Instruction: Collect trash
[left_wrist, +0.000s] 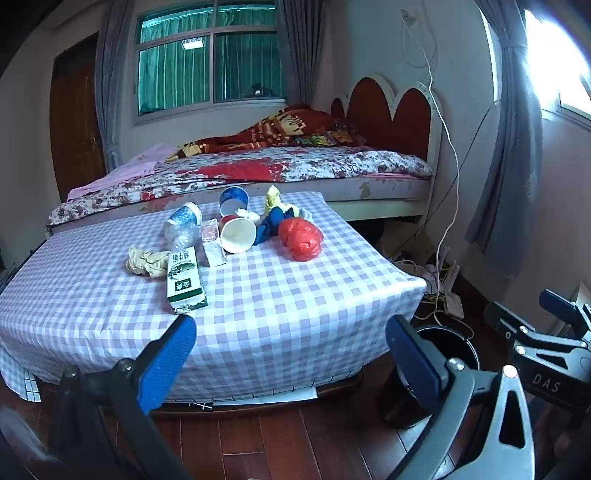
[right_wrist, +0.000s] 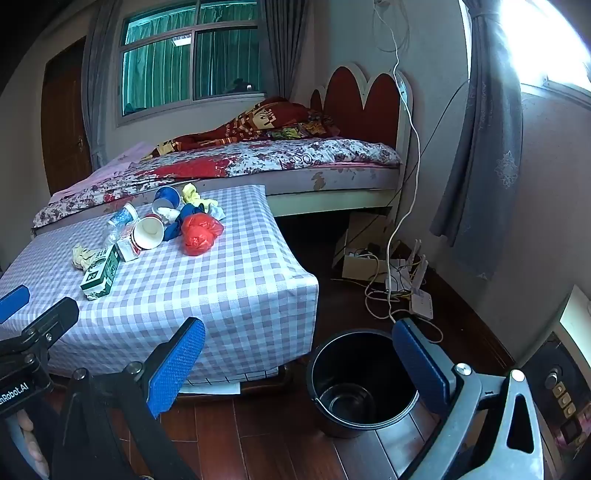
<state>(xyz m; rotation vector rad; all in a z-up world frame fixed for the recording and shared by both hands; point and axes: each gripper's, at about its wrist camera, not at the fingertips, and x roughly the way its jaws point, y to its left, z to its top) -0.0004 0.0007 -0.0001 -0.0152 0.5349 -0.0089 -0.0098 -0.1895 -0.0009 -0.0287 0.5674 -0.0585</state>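
Trash lies on a low table with a checked cloth (left_wrist: 277, 302): a green and white carton (left_wrist: 184, 280), a red plastic bag (left_wrist: 301, 238), a white paper cup on its side (left_wrist: 238, 234), a blue cup (left_wrist: 233, 199), a crushed clear bottle (left_wrist: 181, 225), a crumpled beige wrapper (left_wrist: 146, 260) and blue and yellow scraps (left_wrist: 275, 214). A black metal bin (right_wrist: 360, 384) stands empty on the floor right of the table. My left gripper (left_wrist: 291, 354) is open, empty, short of the table's near edge. My right gripper (right_wrist: 299, 358) is open, empty, above the bin's left rim.
A bed (left_wrist: 258, 173) stands right behind the table. Cables, a router and a box (right_wrist: 391, 277) lie on the wooden floor by the right wall. A grey curtain (right_wrist: 480, 147) hangs at the right. A door (left_wrist: 74, 122) is at far left.
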